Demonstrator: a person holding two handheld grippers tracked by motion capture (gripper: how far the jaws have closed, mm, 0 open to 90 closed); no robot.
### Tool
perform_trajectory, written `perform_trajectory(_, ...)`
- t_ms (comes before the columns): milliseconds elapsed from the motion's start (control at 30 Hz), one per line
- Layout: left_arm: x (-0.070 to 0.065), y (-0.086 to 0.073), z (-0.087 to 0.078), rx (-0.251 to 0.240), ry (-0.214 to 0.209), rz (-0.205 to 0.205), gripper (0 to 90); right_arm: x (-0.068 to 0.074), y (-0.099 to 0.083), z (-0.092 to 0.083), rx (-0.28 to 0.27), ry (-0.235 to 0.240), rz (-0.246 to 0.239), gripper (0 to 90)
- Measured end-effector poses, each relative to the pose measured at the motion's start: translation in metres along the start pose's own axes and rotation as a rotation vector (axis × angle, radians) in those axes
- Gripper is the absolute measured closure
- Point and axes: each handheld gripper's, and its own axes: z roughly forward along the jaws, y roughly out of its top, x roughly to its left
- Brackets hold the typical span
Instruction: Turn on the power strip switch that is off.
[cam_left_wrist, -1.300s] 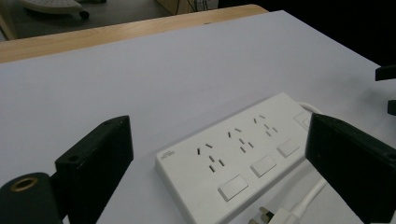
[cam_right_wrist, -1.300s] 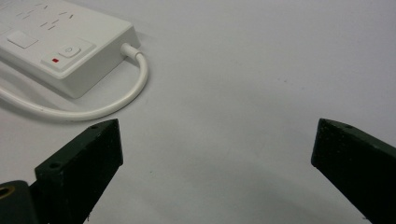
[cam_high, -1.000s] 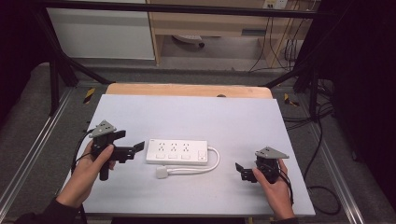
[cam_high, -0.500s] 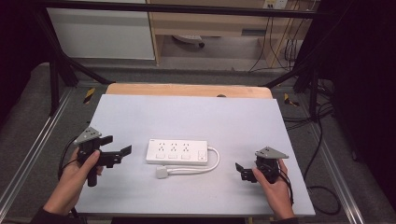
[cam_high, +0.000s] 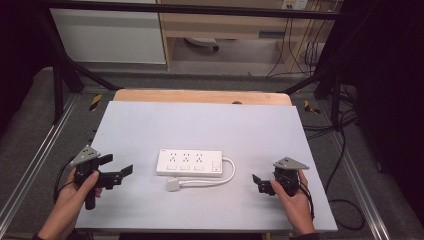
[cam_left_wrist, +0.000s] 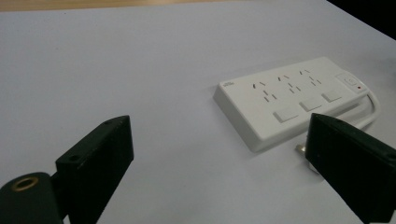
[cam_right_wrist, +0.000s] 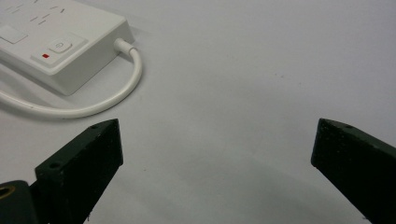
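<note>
On table (cam_high: 200, 125): pwr strip (cam_high: 189, 163) btwn two wide-apart tools.

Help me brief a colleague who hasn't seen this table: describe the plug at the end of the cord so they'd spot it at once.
On the pale table, find the white power strip near the middle, between the two grippers. Its cord leaves the strip's right end and loops back along the near side. The plug is the small white block at the cord's end, lying just in front of the strip.
</note>
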Motion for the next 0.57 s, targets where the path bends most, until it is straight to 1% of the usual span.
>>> perform_trajectory(33,0.0,-0.003,0.0,0.003,0.004,0.001,7.9,0.0,0.0,0.0,0.001,-0.001,0.001,2.6)
perform_trajectory(133,0.002,-0.012,0.001,0.011,0.006,-0.013,8.0,-0.001,0.0,0.0,0.0,-0.006,0.003,2.6)
perform_trajectory(200,0.003,-0.017,0.0,0.021,0.016,-0.01,8.4,-0.001,-0.001,0.001,0.005,-0.009,0.006,2.6)
perform_trajectory(300,0.003,-0.023,-0.004,0.022,0.015,-0.012,8.7,-0.002,-0.001,0.001,0.012,-0.016,0.005,2.6)
perform_trajectory(400,0.0,-0.03,-0.007,0.025,0.016,0.011,8.7,-0.003,-0.002,0.003,0.023,-0.03,0.016,2.6)
perform_trajectory(467,-0.002,-0.037,-0.006,0.04,0.017,0.032,8.7,-0.004,-0.003,0.005,0.041,-0.046,0.03,2.7)
perform_trajectory(567,-0.006,-0.043,-0.002,0.073,-0.007,0.041,8.6,-0.007,-0.007,0.01,0.083,-0.079,0.047,2.7)
